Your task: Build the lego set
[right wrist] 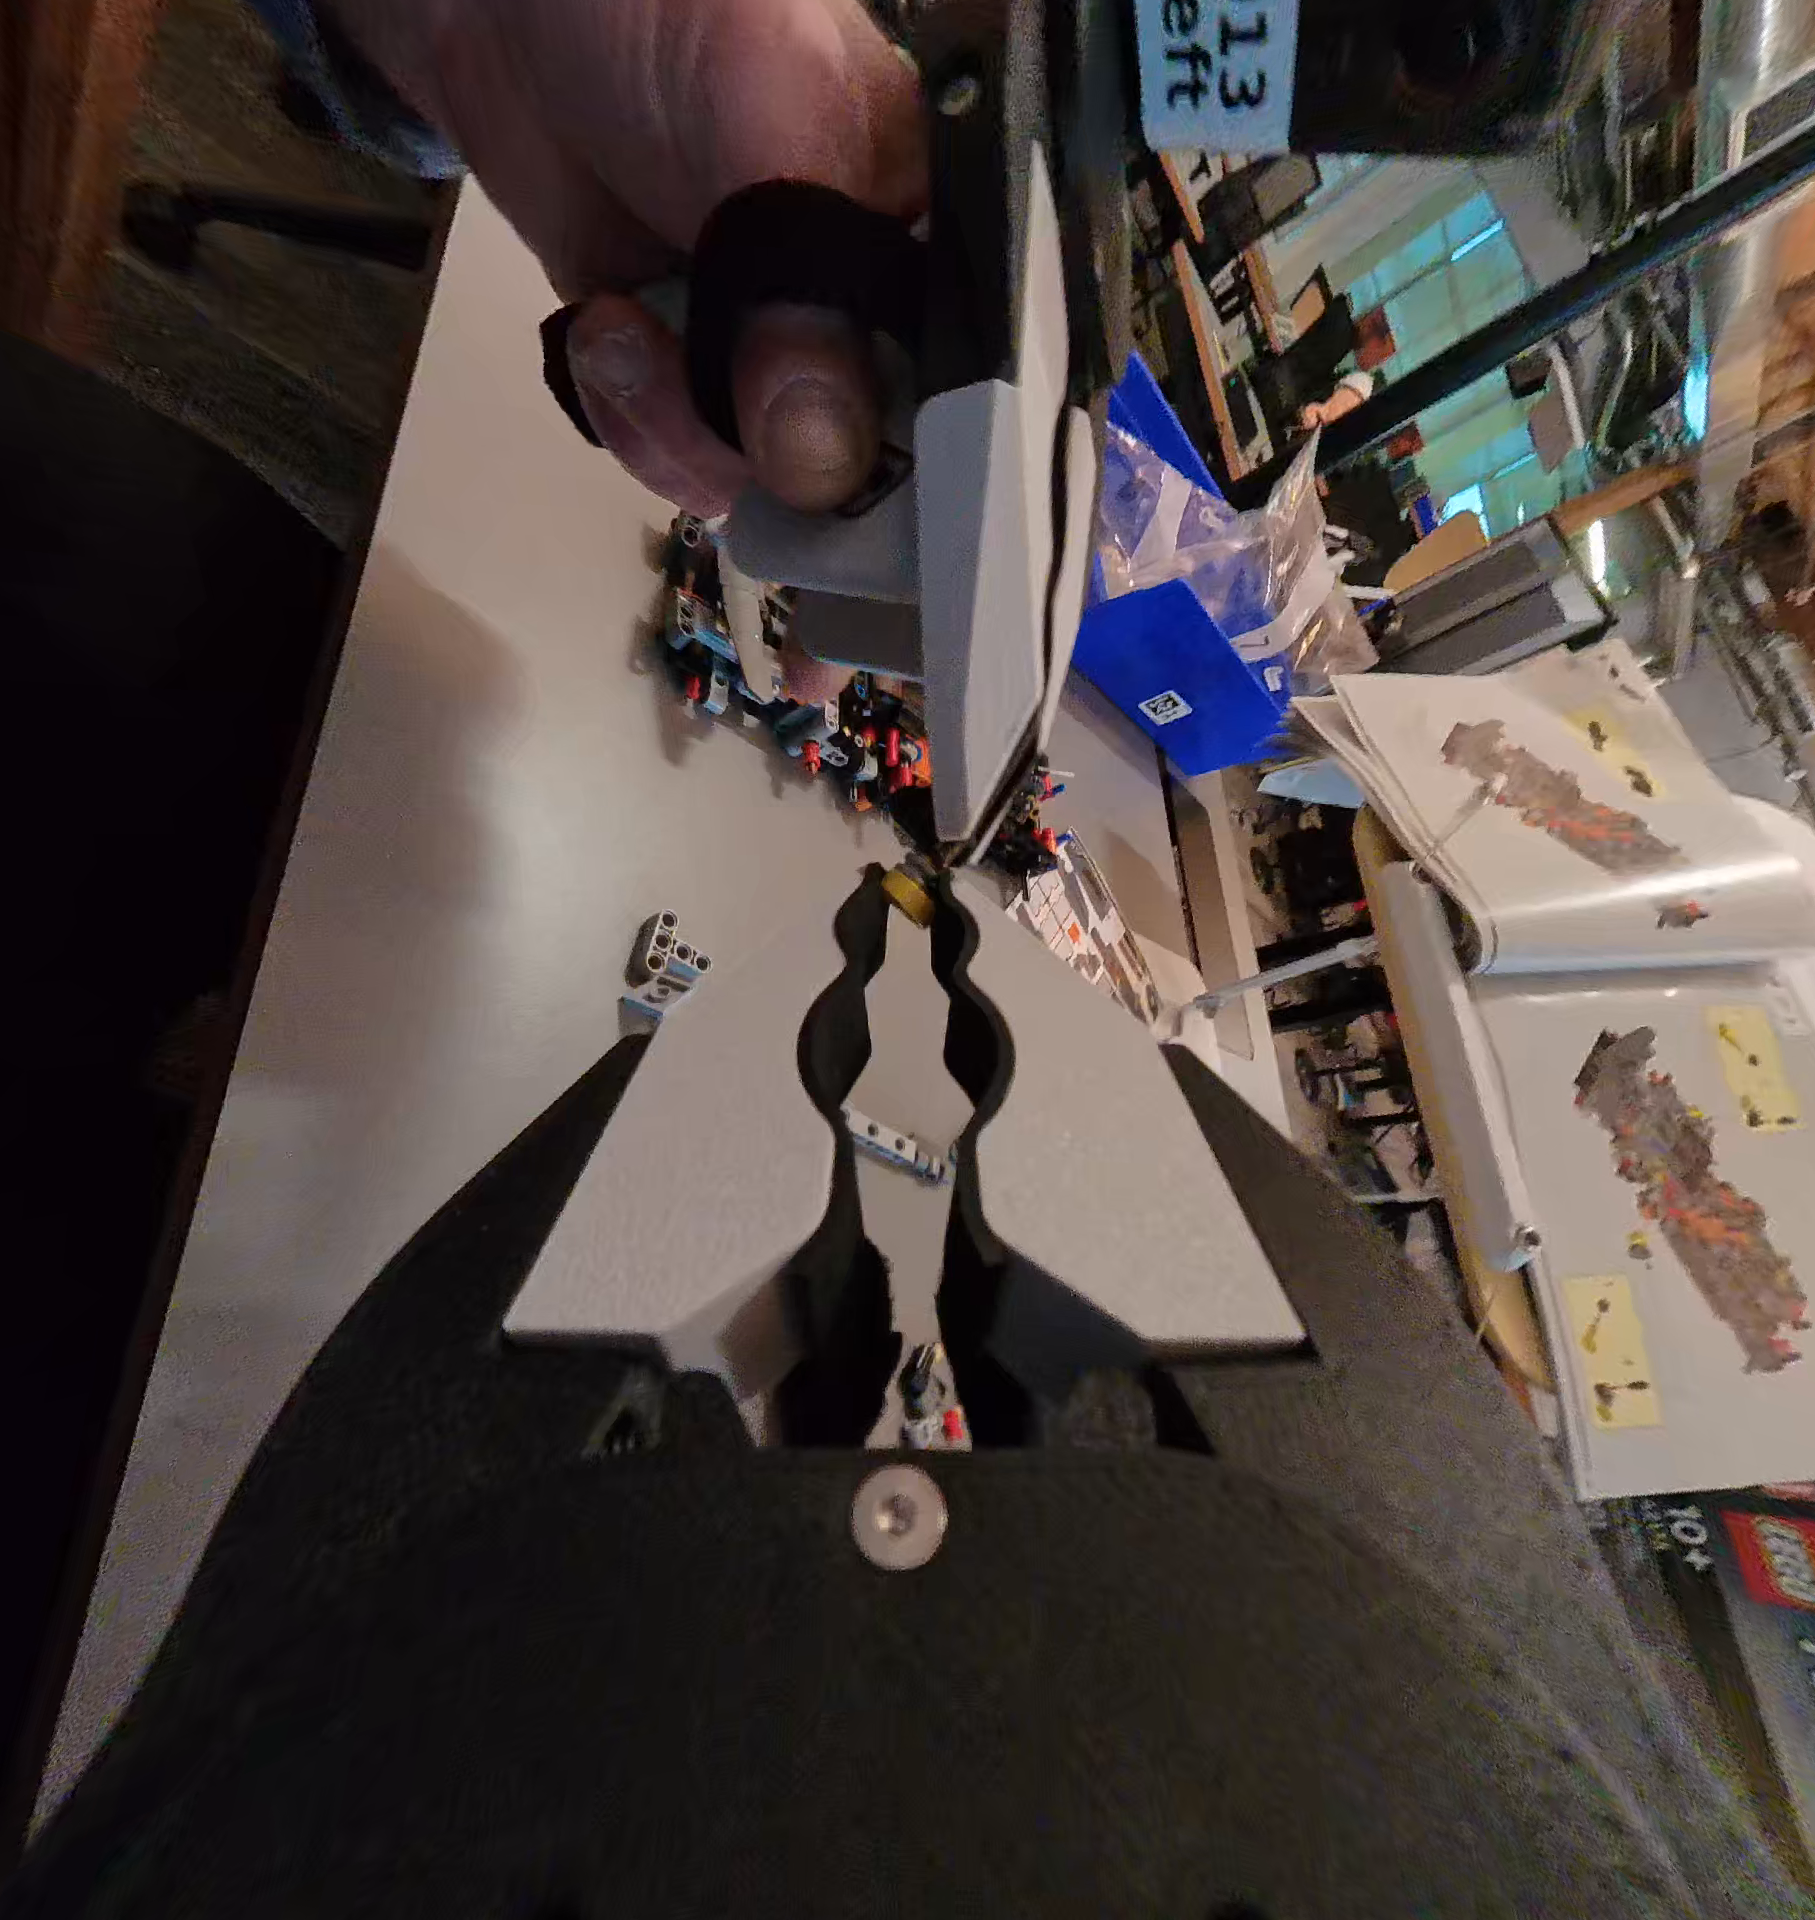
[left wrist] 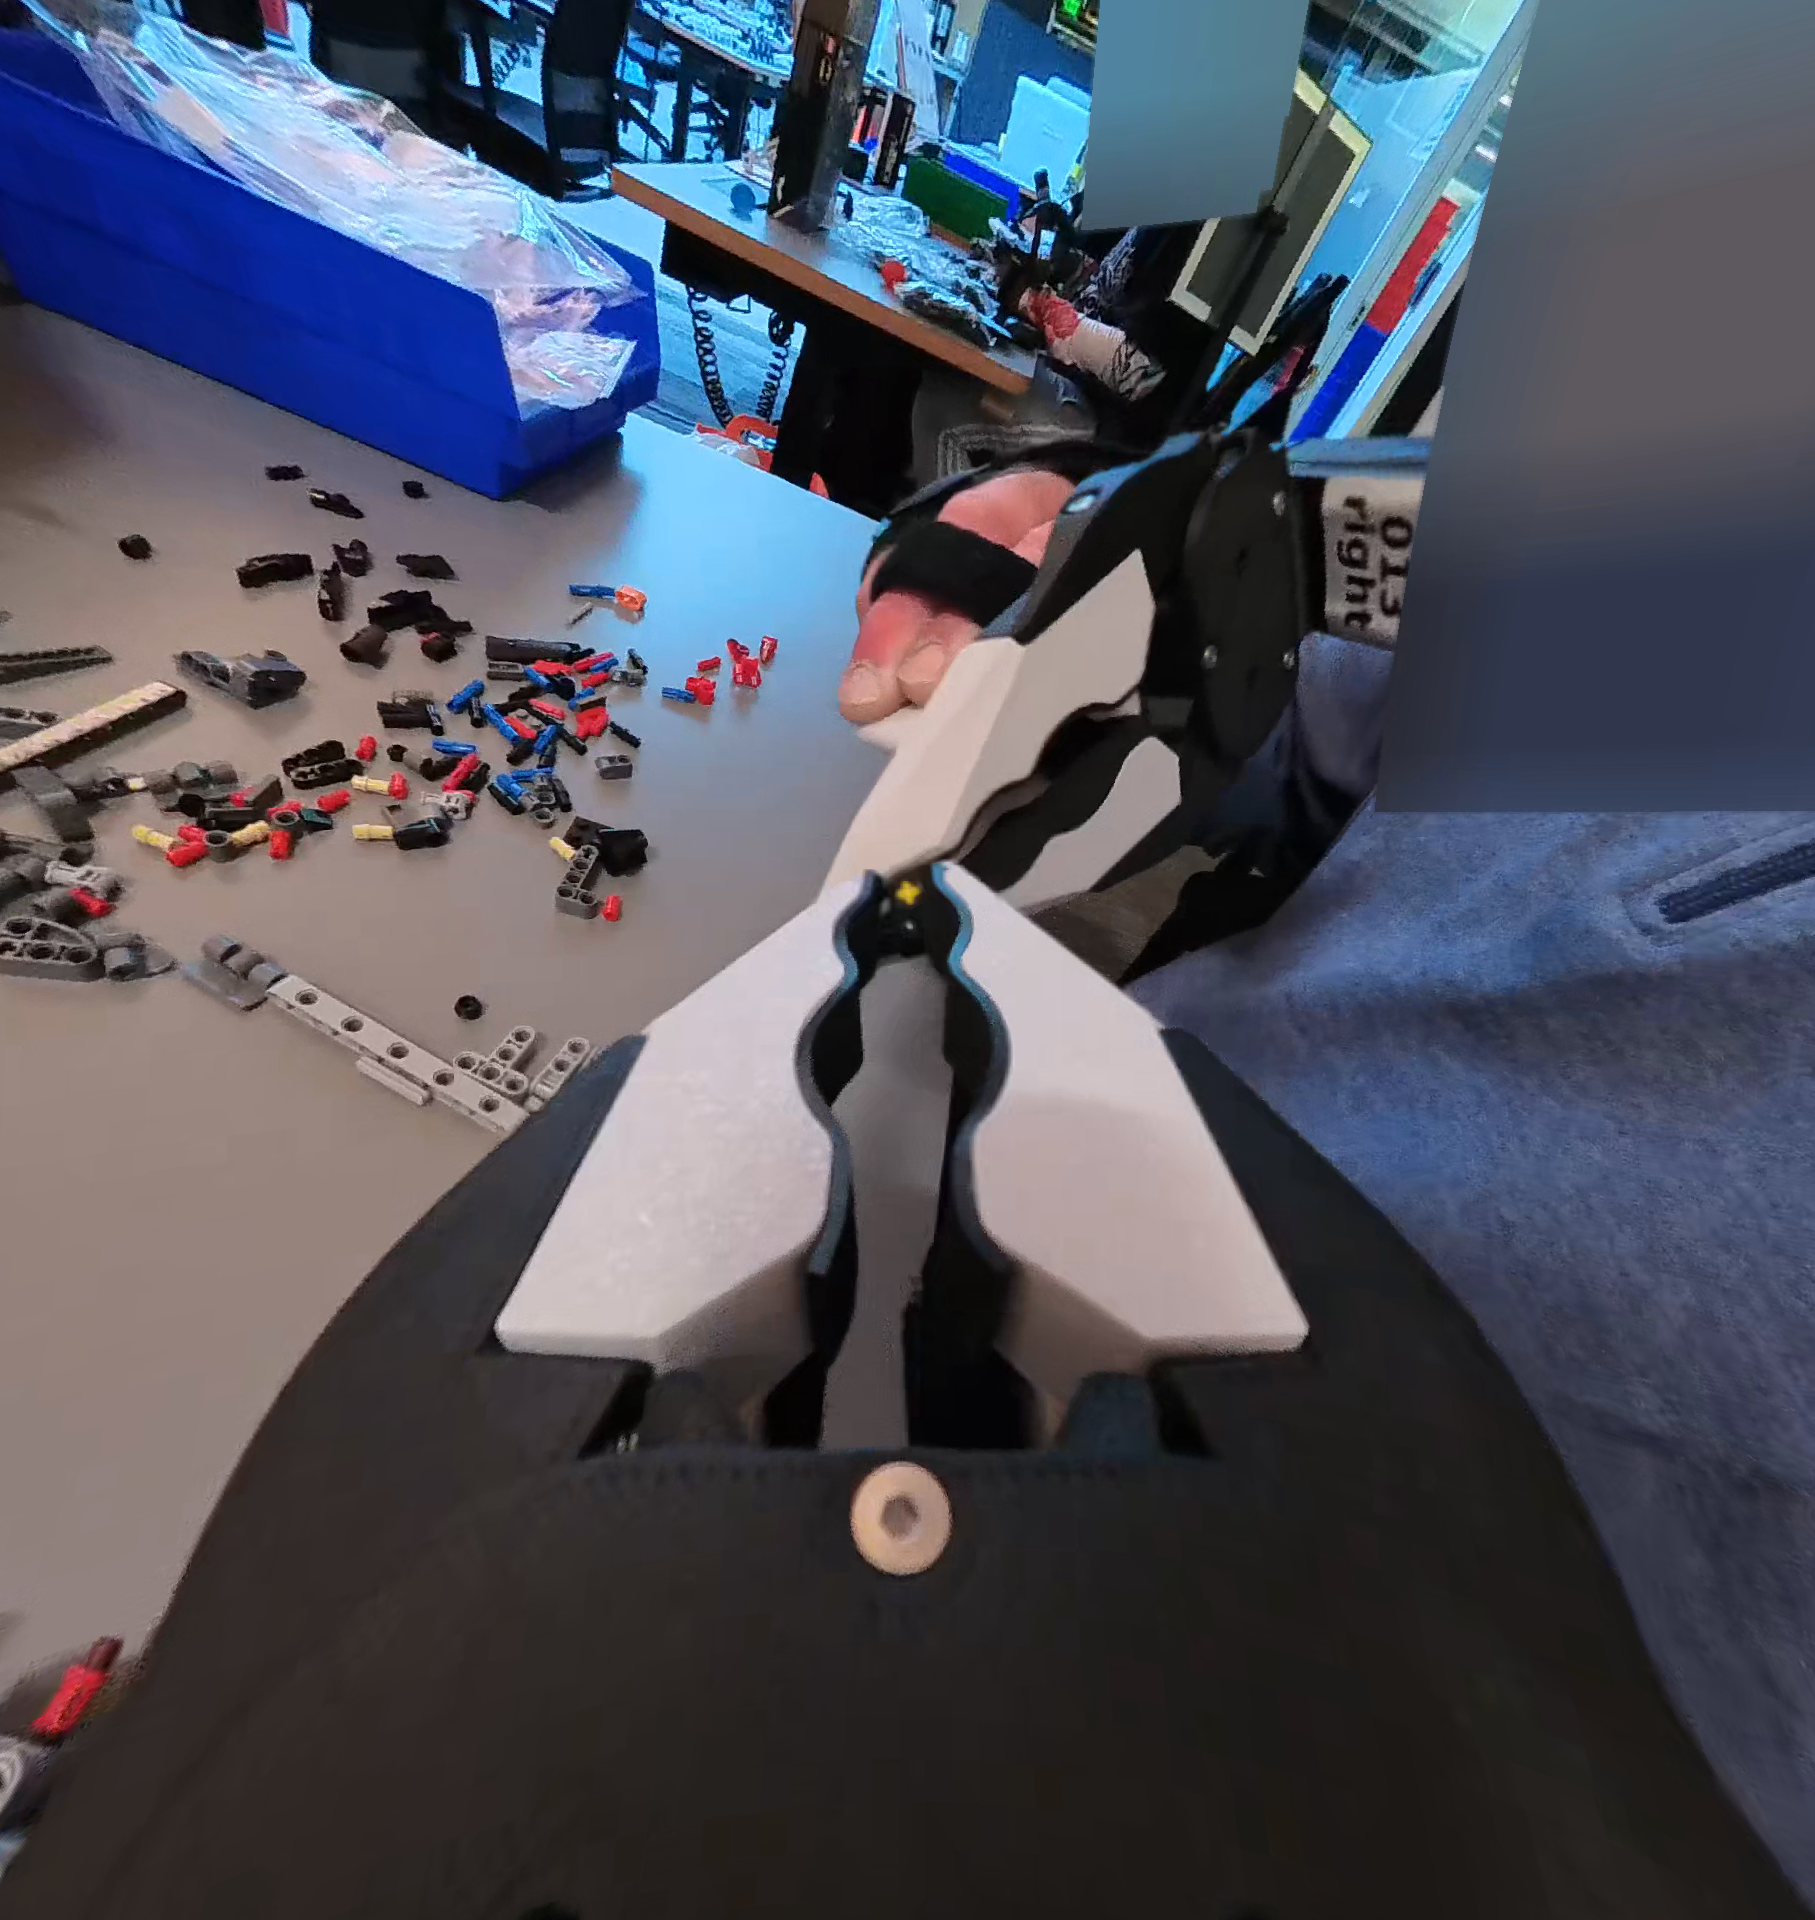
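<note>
My left gripper (left wrist: 903,906) and my right gripper (right wrist: 905,883) meet tip to tip above the near table edge. In the left wrist view the left fingers are shut on a small black piece with a yellow cross-shaped end (left wrist: 908,890). The right gripper (left wrist: 924,864) comes in from the upper right and touches that piece. In the right wrist view the right fingers are shut on a small yellow round piece (right wrist: 908,900). The left gripper (right wrist: 950,844) comes down from above, its fingers closed to a thin line. Whether both hold one joined piece I cannot tell.
Several loose black, red, blue and grey pieces (left wrist: 487,727) lie on the grey table (left wrist: 207,1247), with grey beams (left wrist: 394,1049) nearer. A blue bin with plastic bags (left wrist: 311,301) stands behind. A part-built model (right wrist: 768,665), an open instruction booklet (right wrist: 1630,935) and the set's box (right wrist: 1796,1621) lie around. Left and right tips are no more than a few centimetres apart.
</note>
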`<state>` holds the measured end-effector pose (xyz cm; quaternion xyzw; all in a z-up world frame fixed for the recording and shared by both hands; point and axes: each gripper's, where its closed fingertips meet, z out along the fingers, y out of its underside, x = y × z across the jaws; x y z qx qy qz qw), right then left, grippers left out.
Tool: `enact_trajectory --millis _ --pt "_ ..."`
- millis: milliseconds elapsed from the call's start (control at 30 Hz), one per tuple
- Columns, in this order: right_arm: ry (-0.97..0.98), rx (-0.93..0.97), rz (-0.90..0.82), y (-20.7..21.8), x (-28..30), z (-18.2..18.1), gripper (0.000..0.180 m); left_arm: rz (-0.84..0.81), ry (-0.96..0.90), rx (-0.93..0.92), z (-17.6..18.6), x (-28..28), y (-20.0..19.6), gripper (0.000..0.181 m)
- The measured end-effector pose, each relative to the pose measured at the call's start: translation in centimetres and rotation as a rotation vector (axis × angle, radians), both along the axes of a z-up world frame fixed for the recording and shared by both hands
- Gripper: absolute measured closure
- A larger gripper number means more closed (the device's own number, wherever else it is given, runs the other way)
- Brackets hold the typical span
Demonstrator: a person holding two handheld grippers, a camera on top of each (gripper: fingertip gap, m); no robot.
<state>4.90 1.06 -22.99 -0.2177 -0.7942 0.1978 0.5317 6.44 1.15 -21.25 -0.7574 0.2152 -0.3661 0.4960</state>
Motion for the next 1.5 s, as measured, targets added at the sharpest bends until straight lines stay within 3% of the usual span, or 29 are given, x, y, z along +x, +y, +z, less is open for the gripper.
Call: enact_trajectory --millis 267,567,667,1033,1267,1500 --pt "0.023 0.027 -0.014 0.1 -0.2 0.6 0.174 0.001 0.043 -0.038 0.5 0.1 0.1 0.175" --pt "0.068 0.049 -0.058 0.5 0.0 1.2 0.173 0.011 0.042 -0.063 1.0 0.3 0.2 0.160" --pt "0.077 0.045 -0.068 0.6 0.0 1.3 0.173 0.027 0.058 -0.075 0.9 0.2 0.4 0.166" --pt "0.099 0.058 -0.113 1.1 0.2 1.3 0.174 0.041 0.112 -0.123 0.5 0.4 0.7 0.163" --pt "0.085 0.068 -0.121 1.2 0.3 1.2 0.174 0.026 0.209 -0.088 0.4 0.7 0.7 0.175" --pt "0.096 0.100 -0.070 0.9 0.7 1.6 0.175 0.024 0.090 -0.057 1.1 1.1 0.4 0.176"
